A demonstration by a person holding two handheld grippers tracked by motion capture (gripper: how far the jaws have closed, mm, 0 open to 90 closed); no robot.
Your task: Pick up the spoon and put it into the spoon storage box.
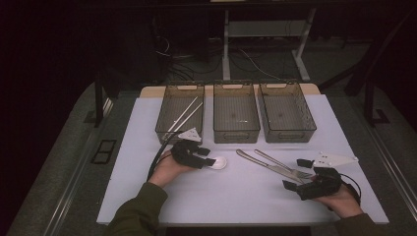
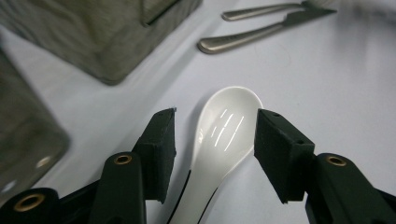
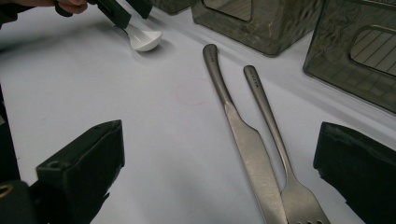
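From the high view, a white mat covers the table, with three grey mesh bins in a row along its far edge: the left bin holds a pair of pale chopsticks, the middle bin and the right bin lie beside it. The left gripper rests on the mat just near of the left bin, its tips at a white ceramic spoon lying on the mat. To the right, a steel knife and a steel fork lie side by side, slanting toward the right gripper at the near right, whose jaws are spread. In the left gripper view, the spoon lies on the mat between the two black jaws, bowl pointing away; the jaws stand apart with gaps on both sides of it, so nothing is pinched. In the right gripper view, the jaws are wide apart with the knife and fork on the mat between them, untouched; the spoon sits at the far left under the left gripper.
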